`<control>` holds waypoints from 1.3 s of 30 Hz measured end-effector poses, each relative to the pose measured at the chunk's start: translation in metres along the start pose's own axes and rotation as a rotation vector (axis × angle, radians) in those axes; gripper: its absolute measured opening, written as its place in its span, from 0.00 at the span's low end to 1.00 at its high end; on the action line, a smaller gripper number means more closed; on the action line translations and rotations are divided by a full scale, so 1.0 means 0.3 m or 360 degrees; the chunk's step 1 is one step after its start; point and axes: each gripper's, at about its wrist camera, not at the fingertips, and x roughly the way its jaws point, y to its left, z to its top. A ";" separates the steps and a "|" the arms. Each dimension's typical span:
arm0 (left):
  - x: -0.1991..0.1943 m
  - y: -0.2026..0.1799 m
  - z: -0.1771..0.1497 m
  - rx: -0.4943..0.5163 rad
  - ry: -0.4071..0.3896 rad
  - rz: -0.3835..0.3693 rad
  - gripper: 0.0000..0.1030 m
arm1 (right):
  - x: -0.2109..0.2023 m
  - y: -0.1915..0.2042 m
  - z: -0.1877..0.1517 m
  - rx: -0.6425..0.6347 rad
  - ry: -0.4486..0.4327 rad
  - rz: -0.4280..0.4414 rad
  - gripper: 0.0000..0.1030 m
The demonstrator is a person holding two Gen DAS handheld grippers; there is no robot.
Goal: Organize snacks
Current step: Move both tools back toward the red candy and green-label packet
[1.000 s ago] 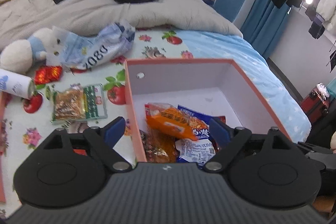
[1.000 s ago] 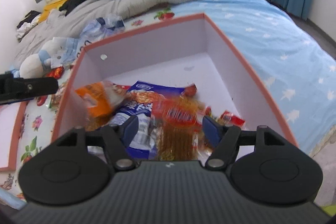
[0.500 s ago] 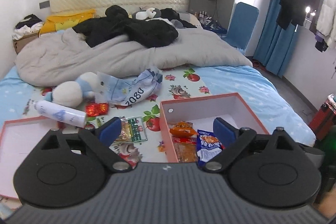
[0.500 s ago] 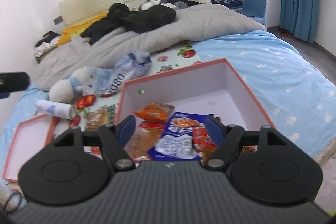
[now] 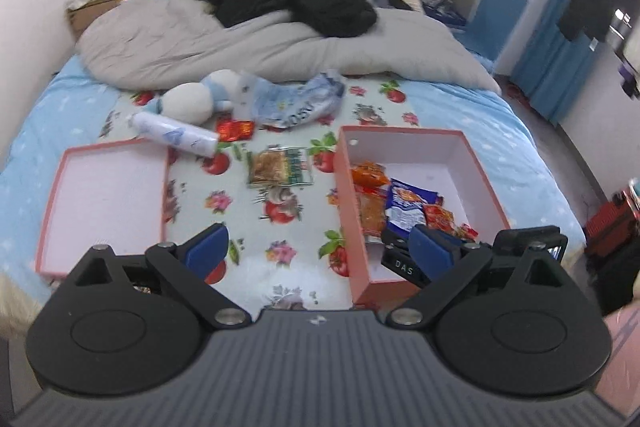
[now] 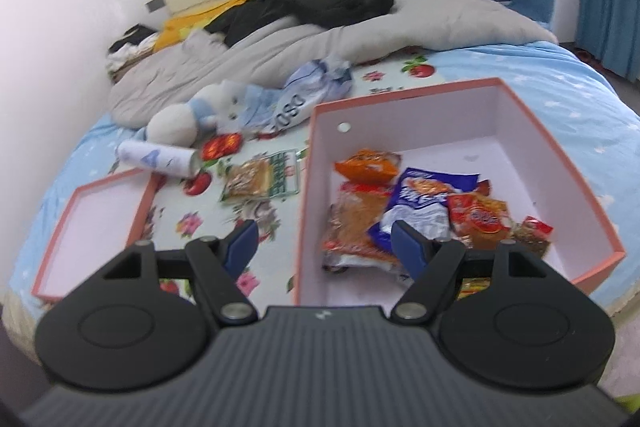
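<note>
Right wrist view: snack-filled box (image 6: 516,143) lies ahead of the released, seemingly empty right gripper (image 6: 324,241).

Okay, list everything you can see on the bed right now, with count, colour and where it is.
Box: 1, pink outside, white inside, on the right.
Snack packets: several, orange, blue, red, inside the box.
Lid: 1, pink, on the left.
Green-and-brown packet: 1, between lid and box.
Red packet: 1, beside the can.
Can: 1, white, lying down.
Plush toy: 1, white and blue.
Crumpled bag: 1, pale blue.
Duvet: 1, grey.
Clothes: black pile on the duvet.
Left gripper: open, empty.
Right gripper: open, empty.
</note>
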 end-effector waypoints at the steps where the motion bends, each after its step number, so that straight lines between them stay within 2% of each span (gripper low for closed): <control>1: -0.014 0.011 -0.006 -0.0002 -0.0010 0.0004 0.96 | 0.002 0.007 -0.002 -0.0009 0.0006 0.0006 0.73; 4: -0.017 0.039 -0.011 -0.0067 -0.0011 0.0053 0.96 | 0.016 0.029 -0.002 -0.0045 0.0040 -0.0004 0.73; 9: 0.027 0.103 -0.001 -0.0181 0.0035 0.0068 0.96 | 0.047 0.061 -0.012 -0.0124 0.0074 0.0025 0.73; 11: 0.052 0.125 0.003 -0.0290 0.0079 0.0084 0.96 | 0.064 0.068 -0.018 -0.0132 0.0094 0.0034 0.73; 15: 0.092 0.113 0.008 -0.0317 0.0119 0.0080 0.96 | 0.087 0.091 -0.022 -0.0162 0.0116 0.0063 0.73; 17: 0.124 0.106 0.011 -0.0306 0.0149 0.0096 0.96 | 0.088 0.101 -0.022 -0.0153 0.0111 0.0079 0.73; 19: 0.143 0.109 0.009 -0.0281 0.0106 0.0107 0.96 | 0.087 0.114 -0.028 -0.0180 0.0093 0.0094 0.73; 22: 0.205 0.137 0.004 -0.0255 0.0094 0.0042 0.96 | 0.085 0.123 -0.041 -0.0180 0.0092 0.0101 0.73; 28: 0.350 0.267 0.001 -0.0218 0.0045 0.0029 0.96 | 0.059 0.164 -0.066 -0.0200 0.0065 0.0152 0.73; 32: 0.463 0.361 0.002 -0.0211 0.0070 -0.0004 0.96 | 0.042 0.221 -0.085 -0.0213 0.0022 0.0209 0.73; 39: 0.689 0.470 0.016 -0.0153 0.0096 -0.0062 0.96 | 0.039 0.320 -0.110 -0.0214 -0.0063 0.0225 0.73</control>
